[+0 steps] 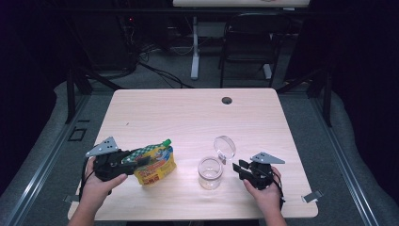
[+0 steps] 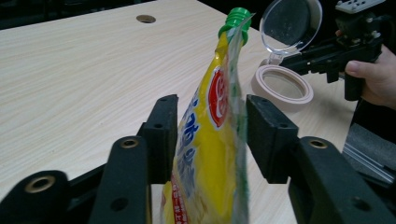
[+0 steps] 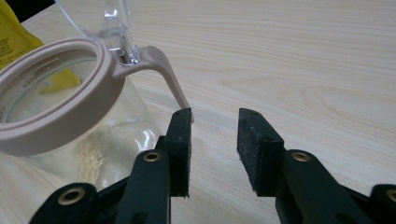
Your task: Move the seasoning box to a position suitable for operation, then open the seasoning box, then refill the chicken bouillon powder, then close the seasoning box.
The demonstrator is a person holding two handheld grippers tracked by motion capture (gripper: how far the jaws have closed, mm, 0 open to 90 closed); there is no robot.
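bare pale tabletop [image 1: 188, 113] stretches wide beyond the glass jar [image 1: 210, 173], its flip lid [image 1: 225, 146] up. left of the jar, the left gripper [image 1: 141, 161] brackets a yellow spout pouch [image 1: 153, 164], jaws parted, unclamped. right gripper [image 1: 236, 168] just right of the jar, jaws apart, empty, near the front edge.

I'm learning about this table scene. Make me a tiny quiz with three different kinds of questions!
1. True or false: the jar's lid is flipped open.
2. What colour is the cap on the yellow pouch?
3. Which hand-held gripper has the pouch between its jaws: A) left hand-held gripper B) right hand-held gripper?

Key: 1 true; 2 green; 3 A.
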